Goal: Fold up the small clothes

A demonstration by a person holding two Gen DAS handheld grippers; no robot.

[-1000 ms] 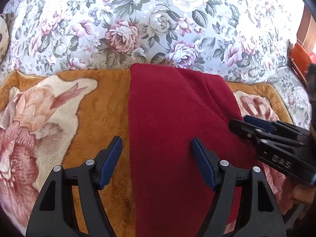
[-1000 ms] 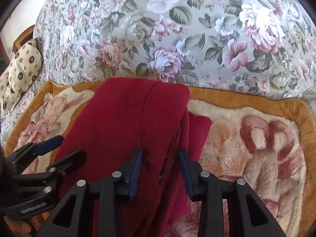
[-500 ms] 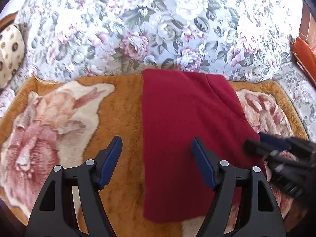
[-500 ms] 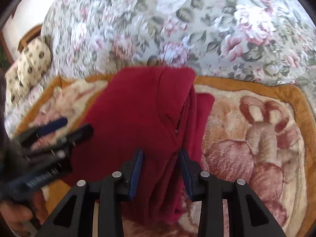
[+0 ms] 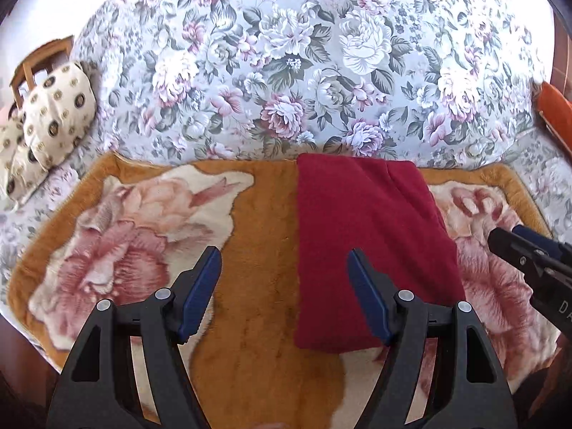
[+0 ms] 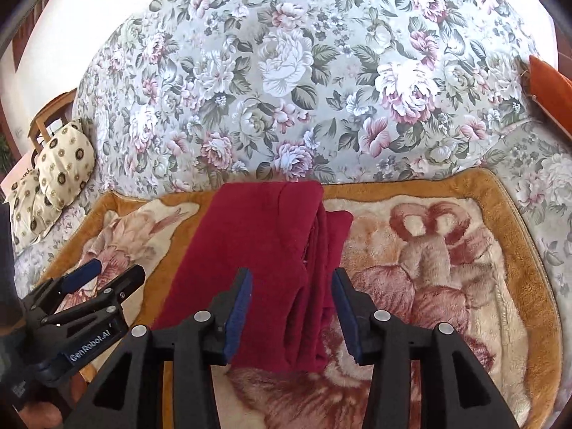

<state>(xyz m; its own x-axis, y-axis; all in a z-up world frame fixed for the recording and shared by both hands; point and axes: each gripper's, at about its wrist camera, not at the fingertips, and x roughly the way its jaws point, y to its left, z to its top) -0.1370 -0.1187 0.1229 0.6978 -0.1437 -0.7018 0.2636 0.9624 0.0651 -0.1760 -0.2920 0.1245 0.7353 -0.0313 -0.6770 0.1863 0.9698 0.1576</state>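
My left gripper points down at a slant, its jaws wide apart and holding nothing. My right gripper slants down too; its jaws are opening, and nothing seems pressed between them.

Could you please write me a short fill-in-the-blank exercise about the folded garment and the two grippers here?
1. The folded garment is dark ____.
2. It lies on an orange plush blanket printed with large ____.
3. Neither the left gripper nor the right gripper ____ the garment.
4. At the far left sits a cream ____ with round motifs.

Missing words: red; flowers; grips; cushion
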